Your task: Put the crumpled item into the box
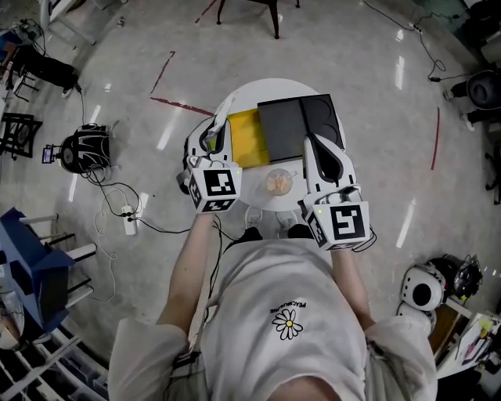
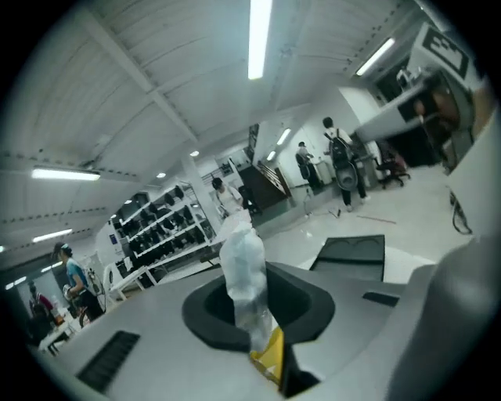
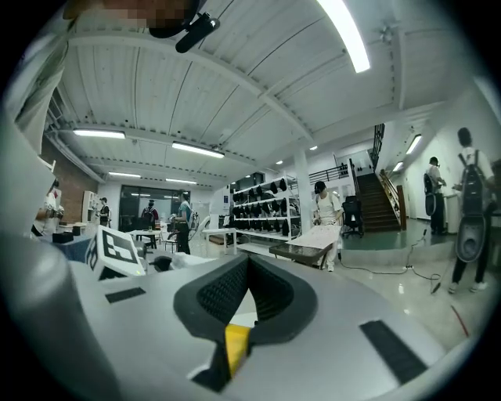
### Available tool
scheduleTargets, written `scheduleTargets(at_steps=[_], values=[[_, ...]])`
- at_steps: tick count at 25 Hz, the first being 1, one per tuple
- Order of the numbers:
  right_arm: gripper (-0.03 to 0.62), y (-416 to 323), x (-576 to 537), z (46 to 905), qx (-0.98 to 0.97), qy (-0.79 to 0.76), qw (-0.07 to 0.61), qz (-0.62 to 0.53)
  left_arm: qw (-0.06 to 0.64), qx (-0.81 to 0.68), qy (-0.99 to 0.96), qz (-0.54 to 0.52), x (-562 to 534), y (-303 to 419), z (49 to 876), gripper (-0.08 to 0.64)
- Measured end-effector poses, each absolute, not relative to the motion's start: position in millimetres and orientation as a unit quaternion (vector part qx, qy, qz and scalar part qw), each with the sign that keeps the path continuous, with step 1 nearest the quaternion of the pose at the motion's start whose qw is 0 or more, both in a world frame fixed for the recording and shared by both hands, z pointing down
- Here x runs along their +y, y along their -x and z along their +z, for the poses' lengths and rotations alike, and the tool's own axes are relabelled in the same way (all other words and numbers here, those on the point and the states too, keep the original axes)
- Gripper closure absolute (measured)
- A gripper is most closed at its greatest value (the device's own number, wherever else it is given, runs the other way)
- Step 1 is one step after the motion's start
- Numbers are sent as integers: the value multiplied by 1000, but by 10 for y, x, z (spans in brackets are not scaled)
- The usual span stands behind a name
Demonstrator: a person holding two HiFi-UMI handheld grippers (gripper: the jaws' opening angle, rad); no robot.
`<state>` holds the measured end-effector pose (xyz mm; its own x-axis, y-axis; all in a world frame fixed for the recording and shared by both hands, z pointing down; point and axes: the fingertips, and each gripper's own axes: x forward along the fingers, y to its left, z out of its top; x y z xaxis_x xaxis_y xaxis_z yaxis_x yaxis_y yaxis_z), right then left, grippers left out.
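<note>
A crumpled piece of clear plastic [image 2: 244,270] sticks up from between the jaws of my left gripper [image 2: 252,317], which is shut on it. In the head view that gripper [image 1: 211,139] hangs over the left edge of the round white table [image 1: 243,98], beside a yellow box [image 1: 246,139]. A black open box [image 1: 301,125] lies to the right of the yellow one, and its dark edge [image 2: 356,249] shows beyond the plastic. My right gripper [image 1: 315,145] reaches over the black box's near right corner, jaws together with nothing between them [image 3: 246,301].
A small pale orange crumpled thing [image 1: 278,182] sits on the table's near edge between the grippers. Around the table lie cables, a black device [image 1: 86,147] and red tape marks [image 1: 182,106]. Chair legs [image 1: 275,23] stand beyond. People and shelves [image 3: 262,205] fill the background.
</note>
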<state>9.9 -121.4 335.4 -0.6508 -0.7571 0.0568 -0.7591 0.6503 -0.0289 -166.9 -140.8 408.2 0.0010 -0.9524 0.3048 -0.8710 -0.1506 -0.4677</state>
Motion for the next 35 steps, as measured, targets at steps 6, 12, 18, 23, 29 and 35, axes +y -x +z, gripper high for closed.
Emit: scheduleTargets(at_steps=[6,12,18,23,29,35], values=[[589,-267,-1181,3381,-894,-447,36,23,71,540,715,-439,-1752,1683,5077,518],[589,-509,-1147,3423,-872,-486,60,19,49,460,704,-539,-1895,1714,5850,518],[589,-727,-1123,3499,-851,-518,78,25,31,414,690,-593,-1923,1692,6325,517],[589,-806,-1132,3559,-842,-531,86,36,22,397,689,-606,-1925,1650,6478,515],[589,-754,-1151,3630,-843,-529,91,48,4,377,701,-605,-1899,1582,6588,498],[589,-696,-1163,3681,-847,-520,93,52,-22,355,715,-602,-1828,1500,6698,462]])
